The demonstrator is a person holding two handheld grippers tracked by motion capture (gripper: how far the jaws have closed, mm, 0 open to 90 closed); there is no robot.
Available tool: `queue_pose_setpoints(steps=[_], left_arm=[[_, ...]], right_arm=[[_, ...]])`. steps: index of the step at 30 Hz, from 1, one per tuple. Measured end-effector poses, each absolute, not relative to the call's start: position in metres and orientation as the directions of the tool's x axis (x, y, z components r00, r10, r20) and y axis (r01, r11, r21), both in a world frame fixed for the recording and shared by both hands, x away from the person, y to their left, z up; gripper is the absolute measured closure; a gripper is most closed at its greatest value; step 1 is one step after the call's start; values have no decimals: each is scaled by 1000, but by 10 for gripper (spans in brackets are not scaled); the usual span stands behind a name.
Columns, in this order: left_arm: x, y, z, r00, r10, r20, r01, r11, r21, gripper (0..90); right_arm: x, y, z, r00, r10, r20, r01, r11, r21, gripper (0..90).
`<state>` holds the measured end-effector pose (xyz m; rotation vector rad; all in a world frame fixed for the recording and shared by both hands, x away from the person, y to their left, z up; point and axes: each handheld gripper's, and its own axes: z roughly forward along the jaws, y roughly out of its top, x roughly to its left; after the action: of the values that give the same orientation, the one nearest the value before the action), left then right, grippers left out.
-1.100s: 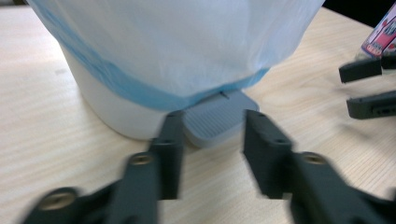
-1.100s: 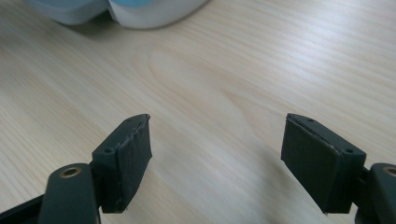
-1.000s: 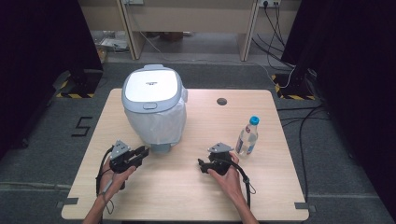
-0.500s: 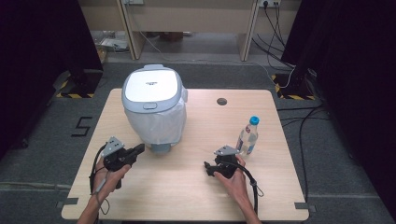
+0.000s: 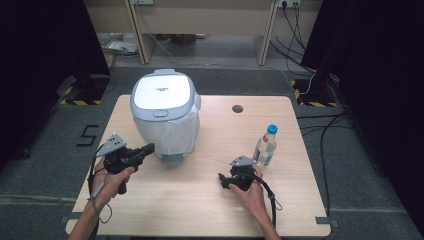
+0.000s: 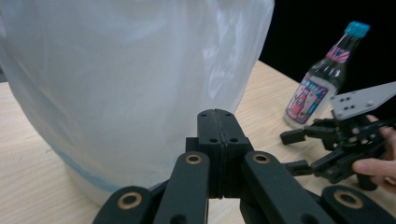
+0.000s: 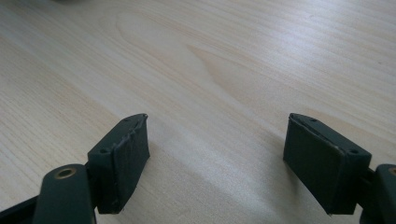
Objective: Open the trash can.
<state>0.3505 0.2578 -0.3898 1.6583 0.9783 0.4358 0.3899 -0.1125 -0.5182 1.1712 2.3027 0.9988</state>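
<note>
- Wooden surface (image 5: 200,200) carries a lidded bin (image 5: 165,112) and a bottle (image 5: 265,147).
- Left gripper (image 5: 145,150): fingers pressed together, aimed at the bin.
- Right gripper (image 5: 222,181): fingers spread, empty, near the bottle.
- No grasp begun, I judge; next I'd pick a target and line up.

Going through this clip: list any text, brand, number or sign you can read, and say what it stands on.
"5": dark numeral on the grey floor left of the table.
Small dark mark on the white lid of the bin: too small to read.
Pink and blue label on the bottle: print too blurred to read.
</note>
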Motion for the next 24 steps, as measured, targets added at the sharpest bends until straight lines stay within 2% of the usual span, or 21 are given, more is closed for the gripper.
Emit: queue_pose_setpoints(steps=[11,16,24], left_arm=[[354,259,-356,620,759,-200,354,-44,934,895],[358,257,-340,623,766,-159,329,-72,942,895],[368,251,-325,635,757,-152,306,-66,950,895]], right_arm=[[391,-114,-518,-588,809,-4,549,403,733,218],[391,-114,-518,-589,808,-4,549,404,732,216],[391,-114,-518,-589,808,-4,549,404,732,216]])
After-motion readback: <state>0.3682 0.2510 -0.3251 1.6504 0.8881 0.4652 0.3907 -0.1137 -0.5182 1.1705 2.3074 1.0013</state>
